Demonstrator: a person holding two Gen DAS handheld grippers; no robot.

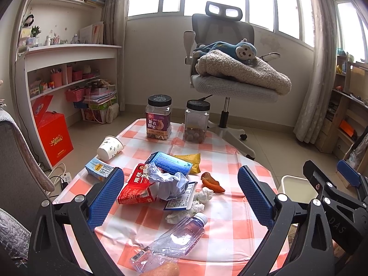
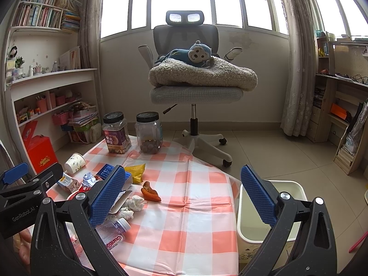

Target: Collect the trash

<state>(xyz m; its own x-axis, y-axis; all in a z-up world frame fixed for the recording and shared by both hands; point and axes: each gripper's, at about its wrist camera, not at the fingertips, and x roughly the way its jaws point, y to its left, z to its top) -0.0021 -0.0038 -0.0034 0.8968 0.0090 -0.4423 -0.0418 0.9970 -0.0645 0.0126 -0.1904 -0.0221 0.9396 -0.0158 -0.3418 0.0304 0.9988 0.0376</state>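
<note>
Trash lies scattered on the checked table (image 1: 230,209): an empty plastic bottle (image 1: 174,239) on its side nearest me, crumpled white tissues (image 1: 195,202), a red wrapper (image 1: 135,188), crumpled bluish paper (image 1: 168,179), a blue box (image 1: 170,161), a yellow packet (image 1: 191,161), orange peel (image 1: 211,182), a small carton (image 1: 99,168) and a tipped paper cup (image 1: 110,148). My left gripper (image 1: 180,197) hangs open above the pile, holding nothing. My right gripper (image 2: 182,195) is open too, over the table's right side (image 2: 195,207), beside the white bin (image 2: 296,191).
Two black-lidded jars (image 1: 158,117) (image 1: 196,122) stand at the table's far edge. An office chair (image 1: 230,78) with a blanket and a toy monkey is behind. Shelves line the left wall, a red box (image 1: 53,138) on the floor. A fingertip (image 1: 161,270) shows at the bottom edge.
</note>
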